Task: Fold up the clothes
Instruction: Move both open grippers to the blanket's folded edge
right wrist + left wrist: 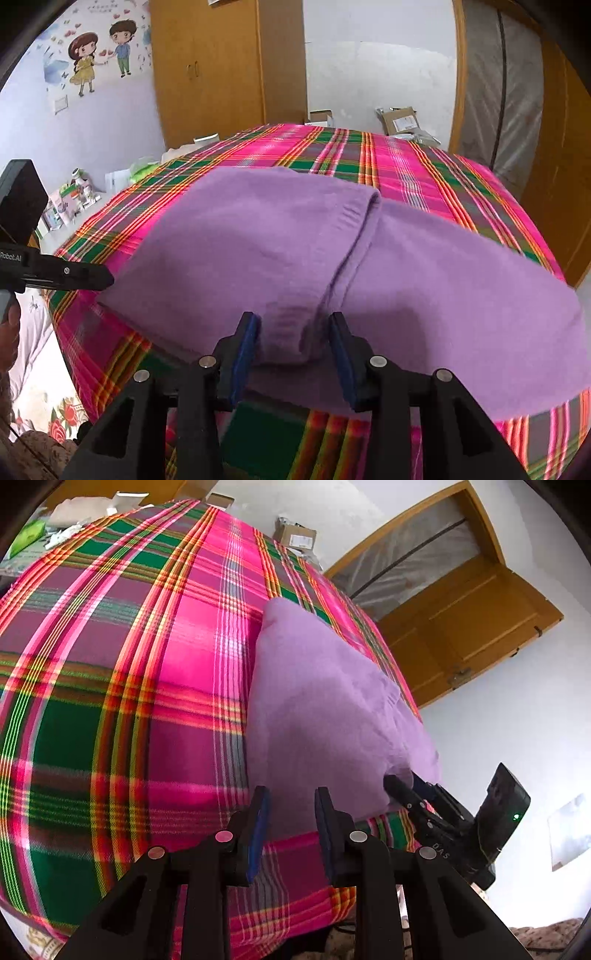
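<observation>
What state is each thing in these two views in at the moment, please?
Purple sweater: lying on the bed, partly folded, one layer lapped over another.
Plaid blanket: spread flat under the sweater.
Left gripper: open, at the sweater's near edge, gripping nothing.
Right gripper: open, jaws either side of a bunched fold of the sweater.
Wooden door: open.
Wardrobe: doors shut.

- The sweater [280,236] is plain lilac-purple, with a ribbed hem.
- The bedcover [129,686] is a plaid of hot pink, green and dull purple, crossed by thin yellow, orange and white lines.
- The left gripper [291,808] and right gripper [295,332] are black, with blue pads on the jaws.
- The wardrobe [210,66] is honey-brown wood.
- The wall [92,122] is pale lilac, with a cartoon sticker [99,51] of two children.
</observation>
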{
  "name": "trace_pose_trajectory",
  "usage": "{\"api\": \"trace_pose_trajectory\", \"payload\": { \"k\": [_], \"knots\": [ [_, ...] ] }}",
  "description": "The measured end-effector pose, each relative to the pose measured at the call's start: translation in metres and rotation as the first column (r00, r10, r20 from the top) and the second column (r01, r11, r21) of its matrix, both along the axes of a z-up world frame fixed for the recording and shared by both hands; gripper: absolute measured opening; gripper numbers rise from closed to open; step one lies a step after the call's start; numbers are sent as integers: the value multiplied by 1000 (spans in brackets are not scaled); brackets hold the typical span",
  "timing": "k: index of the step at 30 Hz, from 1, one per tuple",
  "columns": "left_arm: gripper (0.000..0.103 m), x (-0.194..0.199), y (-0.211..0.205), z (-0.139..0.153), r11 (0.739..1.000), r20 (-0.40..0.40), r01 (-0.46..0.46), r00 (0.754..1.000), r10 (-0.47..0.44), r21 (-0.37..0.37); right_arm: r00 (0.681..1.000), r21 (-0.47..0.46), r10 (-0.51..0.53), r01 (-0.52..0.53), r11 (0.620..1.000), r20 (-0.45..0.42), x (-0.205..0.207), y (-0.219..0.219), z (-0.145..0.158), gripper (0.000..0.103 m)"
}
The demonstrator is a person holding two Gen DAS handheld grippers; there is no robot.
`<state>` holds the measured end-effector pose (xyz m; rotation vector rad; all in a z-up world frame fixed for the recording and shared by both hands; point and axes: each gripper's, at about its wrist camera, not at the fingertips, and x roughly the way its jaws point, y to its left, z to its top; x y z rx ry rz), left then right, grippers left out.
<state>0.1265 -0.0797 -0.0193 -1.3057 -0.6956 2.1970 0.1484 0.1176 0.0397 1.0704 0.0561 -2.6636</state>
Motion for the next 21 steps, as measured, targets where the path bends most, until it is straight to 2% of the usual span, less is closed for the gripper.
{"api": "trace_pose_trajectory", "payload": {
  "k": [2,5,9,16,21],
  "knots": [
    [26,1,-1,-2,1000,7,7,1000,-7,-12,1000,-1,-12,12,1000,5,0,0,5,41],
    [26,0,-4,-2,1000,21,26,999,-26,-6,999,10,-5,5,1000,-48,6,-9,19,41],
    [26,-3,-12,2,999,10,21,1000,-22,31,990,-32,66,-70,997,-122,13,-27,34,41],
    [26,-30,-20,2,998,18,-9,1000,8,64,964,-54,258,-262,964,-64,0,-84,17,41],
    [26,-51,-18,-12,997,84,1,996,-8,83,943,-15,331,-332,943,-39,-1,-121,-1,50]
  ]
}}
